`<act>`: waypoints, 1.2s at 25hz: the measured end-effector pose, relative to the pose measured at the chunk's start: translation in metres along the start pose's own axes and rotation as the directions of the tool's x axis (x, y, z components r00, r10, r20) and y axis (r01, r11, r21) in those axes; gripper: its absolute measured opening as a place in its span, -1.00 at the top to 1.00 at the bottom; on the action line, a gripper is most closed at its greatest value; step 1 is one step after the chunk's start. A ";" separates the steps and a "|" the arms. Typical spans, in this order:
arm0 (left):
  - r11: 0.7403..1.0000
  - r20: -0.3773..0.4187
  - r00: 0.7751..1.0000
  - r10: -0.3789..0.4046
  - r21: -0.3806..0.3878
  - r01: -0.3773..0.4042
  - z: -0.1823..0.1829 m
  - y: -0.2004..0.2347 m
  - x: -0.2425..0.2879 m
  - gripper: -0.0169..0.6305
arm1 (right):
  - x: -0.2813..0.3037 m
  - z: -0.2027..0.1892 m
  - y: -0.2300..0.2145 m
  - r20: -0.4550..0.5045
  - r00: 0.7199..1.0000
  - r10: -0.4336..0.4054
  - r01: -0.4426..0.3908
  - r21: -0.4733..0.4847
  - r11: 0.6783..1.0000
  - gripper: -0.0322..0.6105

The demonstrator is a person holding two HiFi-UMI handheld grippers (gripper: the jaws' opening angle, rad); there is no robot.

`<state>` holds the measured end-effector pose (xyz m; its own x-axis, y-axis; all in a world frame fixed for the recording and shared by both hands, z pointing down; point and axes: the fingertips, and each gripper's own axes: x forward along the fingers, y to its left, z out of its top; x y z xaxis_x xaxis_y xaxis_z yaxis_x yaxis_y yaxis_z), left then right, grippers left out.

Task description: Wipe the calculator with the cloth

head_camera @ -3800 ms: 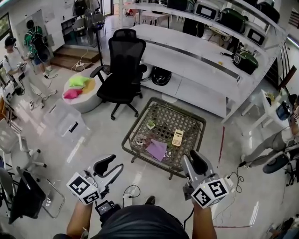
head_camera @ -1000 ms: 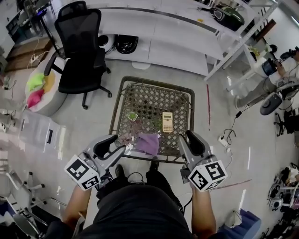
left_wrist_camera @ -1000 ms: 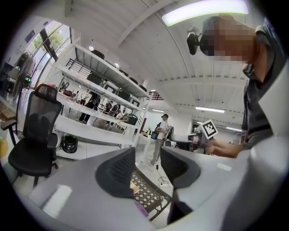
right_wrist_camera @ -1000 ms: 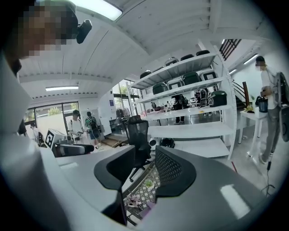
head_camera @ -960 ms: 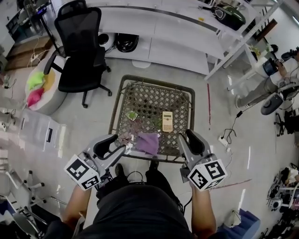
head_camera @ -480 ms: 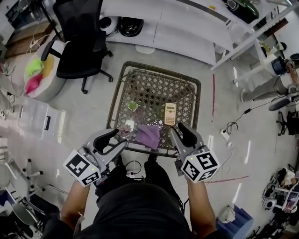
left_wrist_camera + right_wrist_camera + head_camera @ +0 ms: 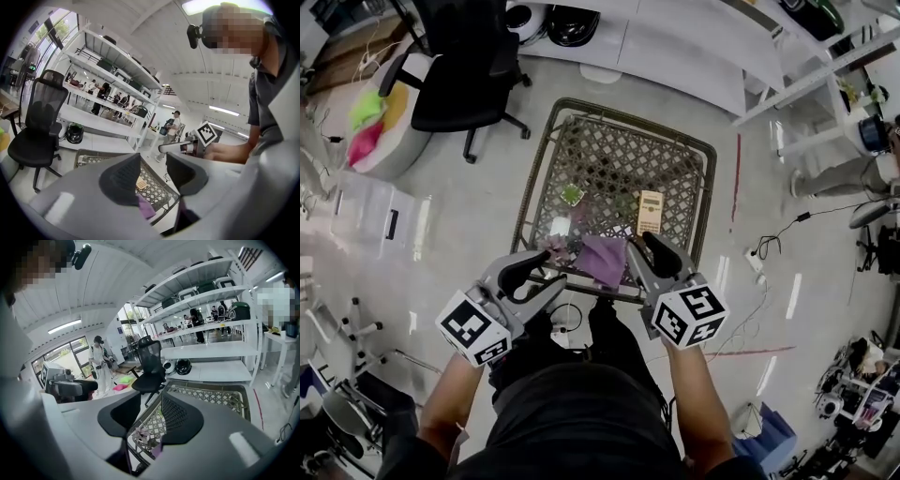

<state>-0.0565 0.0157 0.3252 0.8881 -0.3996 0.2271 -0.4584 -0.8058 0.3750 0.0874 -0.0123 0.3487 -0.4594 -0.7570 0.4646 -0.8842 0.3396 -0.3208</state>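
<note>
Both of your claws, the left claw (image 7: 539, 275) and the right claw (image 7: 645, 255), hang at the near edge of the lattice desk (image 7: 619, 164), jaws apart with nothing gripped. The purple cloth (image 7: 602, 260) lies on the desk between them. The calculator (image 7: 650, 211) lies flat just beyond the cloth, on your right claw's side.

The calculator (image 7: 650, 211) lies on the table (image 7: 619, 155), toward its right side. The cloth (image 7: 603, 259) lies on the table too, closer to the person and a bit left of the calculator. The left gripper (image 7: 549, 274) is left of the cloth, and the right gripper (image 7: 637, 247) is right of it. The chair (image 7: 464, 66) stands behind the table, on the left.
</note>
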 end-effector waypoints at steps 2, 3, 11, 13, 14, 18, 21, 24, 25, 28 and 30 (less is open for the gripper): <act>1.000 -0.007 1.000 -0.010 -0.001 0.010 -0.006 -0.001 0.004 0.24 | 0.009 -0.005 0.000 -0.016 1.000 0.011 -0.011 -0.002 1.000 0.53; 1.000 -0.010 1.000 -0.014 -0.002 0.014 -0.008 -0.001 0.006 0.24 | 0.013 -0.007 0.000 -0.023 1.000 0.016 -0.016 -0.003 1.000 0.53; 1.000 -0.016 1.000 -0.008 -0.024 0.008 -0.022 -0.001 0.005 0.24 | 0.031 -0.031 0.001 -0.067 0.997 0.036 -0.036 0.003 0.999 0.53; 1.000 -0.023 1.000 -0.005 -0.029 0.004 -0.028 -0.001 0.004 0.24 | 0.034 -0.038 0.001 -0.078 0.996 0.040 -0.040 0.008 0.999 0.53; 0.999 -0.028 1.000 -0.003 -0.032 0.002 -0.030 -0.001 0.003 0.24 | 0.035 -0.042 0.001 -0.084 0.996 0.042 -0.041 0.011 0.999 0.53; 0.999 -0.038 0.999 0.002 -0.039 -0.003 -0.034 -0.001 0.002 0.24 | 0.039 -0.053 -0.002 -0.107 0.993 0.045 -0.043 0.019 0.999 0.53; 0.999 -0.041 0.999 0.002 -0.045 -0.004 -0.036 0.000 0.004 0.24 | 0.044 -0.060 -0.005 -0.123 0.991 0.044 -0.041 0.022 0.999 0.53; 0.999 -0.041 0.999 -0.003 -0.048 0.001 -0.036 0.001 0.007 0.24 | 0.050 -0.069 -0.006 -0.144 0.989 0.045 -0.042 0.024 0.999 0.53; 0.999 -0.041 0.999 -0.004 -0.048 0.002 -0.037 0.000 0.008 0.24 | 0.051 -0.072 -0.006 -0.150 0.988 0.047 -0.044 0.026 0.999 0.53; 0.999 -0.044 0.999 -0.006 -0.047 0.004 -0.039 0.000 0.010 0.24 | 0.055 -0.081 -0.006 -0.170 0.984 0.053 -0.048 0.033 0.998 0.53; 0.999 -0.047 0.999 -0.006 -0.049 0.004 -0.041 0.001 0.012 0.24 | 0.059 -0.089 -0.005 -0.184 0.981 0.057 -0.051 0.039 0.998 0.53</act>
<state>-0.0474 0.0282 0.3648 0.8883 -0.3737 0.2670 -0.4562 -0.7848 0.4195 0.0574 -0.0091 0.4510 -0.5170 -0.6204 0.5897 -0.8557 0.3558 -0.3758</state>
